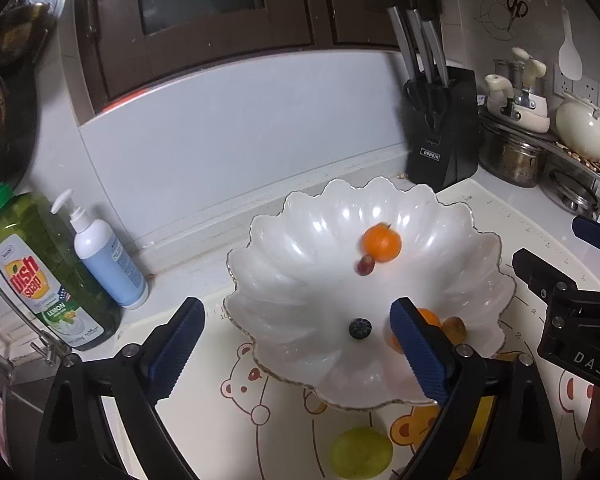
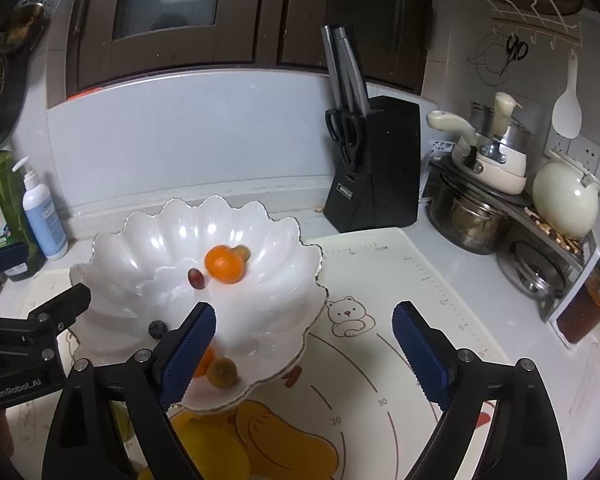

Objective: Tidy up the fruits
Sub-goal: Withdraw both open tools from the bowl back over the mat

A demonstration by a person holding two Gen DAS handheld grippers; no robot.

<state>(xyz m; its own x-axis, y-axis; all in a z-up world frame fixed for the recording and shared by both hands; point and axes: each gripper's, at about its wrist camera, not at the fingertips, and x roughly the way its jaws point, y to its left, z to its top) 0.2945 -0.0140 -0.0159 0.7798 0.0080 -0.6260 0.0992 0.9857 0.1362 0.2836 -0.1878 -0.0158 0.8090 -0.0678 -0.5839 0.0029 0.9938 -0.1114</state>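
Fruit drop done: both claws, left (image 1: 296,344) and right (image 2: 304,344), gape wide, empty, above bowl (image 1: 440,216). Next: grab green fruit (image 1: 360,456) near, on surface.

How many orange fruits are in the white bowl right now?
2. One round orange fruit sits mid-bowl beside a small red grape; another orange fruit lies by the scalloped white bowl's near rim, partly hidden behind a jaw.

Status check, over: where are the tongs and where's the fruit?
Left tongs open, empty, over the scalloped bowl. Right tongs open, empty, at its rim. Orange, red grape, blueberry in the bowl; green fruit outside. Nothing in the way.
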